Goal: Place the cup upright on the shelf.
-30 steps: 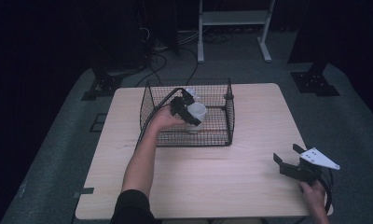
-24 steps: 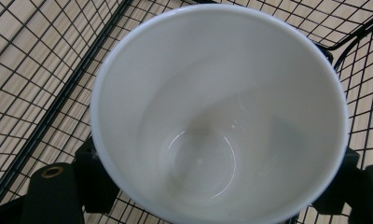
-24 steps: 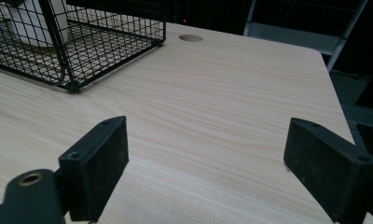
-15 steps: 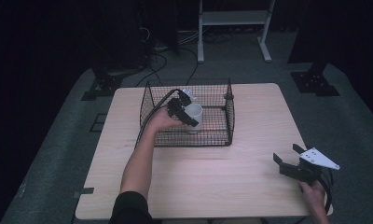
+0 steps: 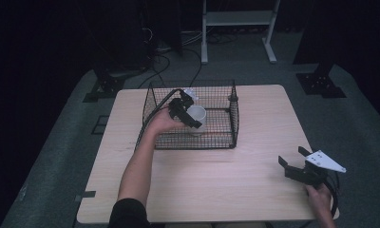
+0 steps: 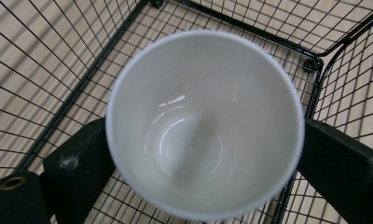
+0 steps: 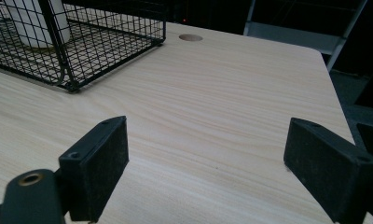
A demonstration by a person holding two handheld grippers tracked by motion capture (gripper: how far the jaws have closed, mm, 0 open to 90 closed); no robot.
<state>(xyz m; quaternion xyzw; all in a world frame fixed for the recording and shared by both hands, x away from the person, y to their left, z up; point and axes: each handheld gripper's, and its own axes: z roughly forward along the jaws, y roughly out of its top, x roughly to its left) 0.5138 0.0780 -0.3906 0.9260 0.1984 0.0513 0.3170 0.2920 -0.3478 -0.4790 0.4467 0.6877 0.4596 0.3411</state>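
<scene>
— Toward the far edge of the pale wooden surface (image 5: 216,185), what is your left gripper (image 5: 185,113) doing?

— It reaches down into the black wire-mesh basket (image 5: 221,137), with the white round ceramic cup (image 5: 197,117) between its jaws. Those jaws have just been opening; in the left gripper view the cup (image 6: 205,123) stands upright on the basket floor, mouth up, one pad close by its rim on each side, and at the right I see a gap. So I have let go of it.

— Where in the basket is the cup?

— About the middle, slightly toward its left side.

— And your right gripper (image 5: 296,164)?

— Released, jaws spread wide with nothing between them. It hangs by the near right corner of the surface, well apart from the basket (image 7: 77,42).
</scene>
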